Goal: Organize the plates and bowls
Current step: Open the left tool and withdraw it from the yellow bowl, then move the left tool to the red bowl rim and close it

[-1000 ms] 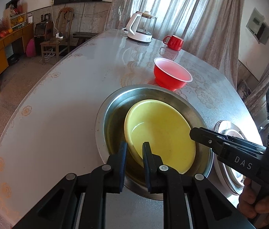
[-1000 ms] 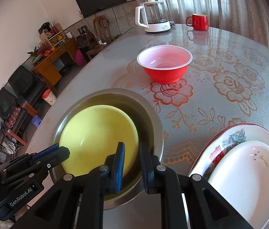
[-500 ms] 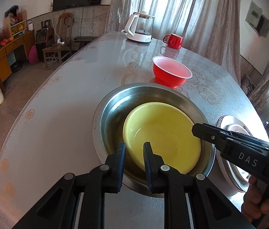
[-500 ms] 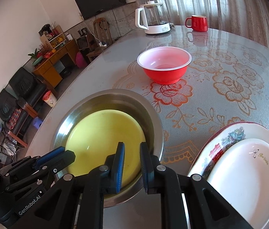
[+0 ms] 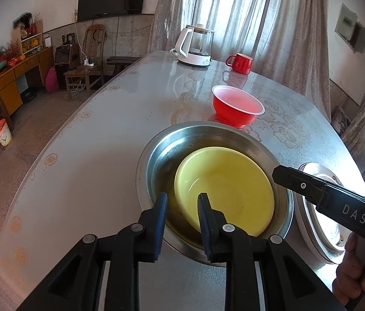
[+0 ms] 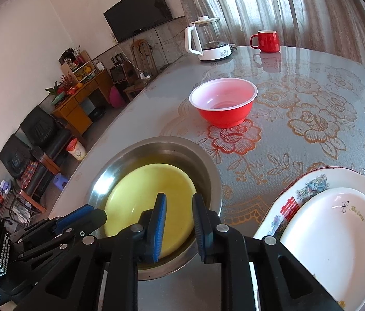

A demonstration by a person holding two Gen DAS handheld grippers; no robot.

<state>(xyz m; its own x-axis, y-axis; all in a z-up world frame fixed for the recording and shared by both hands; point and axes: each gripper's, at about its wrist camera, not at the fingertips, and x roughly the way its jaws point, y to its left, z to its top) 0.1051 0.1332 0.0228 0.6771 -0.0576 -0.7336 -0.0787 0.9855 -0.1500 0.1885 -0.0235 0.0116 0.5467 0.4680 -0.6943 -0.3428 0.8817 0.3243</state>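
A yellow bowl lies inside a steel basin on the table. My left gripper hovers at the bowl's near left rim. Its jaws are opening, and the rim shows in the gap without the pads pressing on it. My right gripper stands at the bowl's right rim, also opening, with no grip. A red bowl sits beyond the basin. Right of the basin, a white plate rests on a patterned plate.
A glass kettle and a red mug stand at the table's far end. The table edge curves along the left, with chairs and a cabinet on the floor beyond. A hand holds the right gripper's handle.
The yellow bowl, tilted up with its rim in both grippers, has settled flat into the basin. Both pairs of jaws have widened and let go of the rim.
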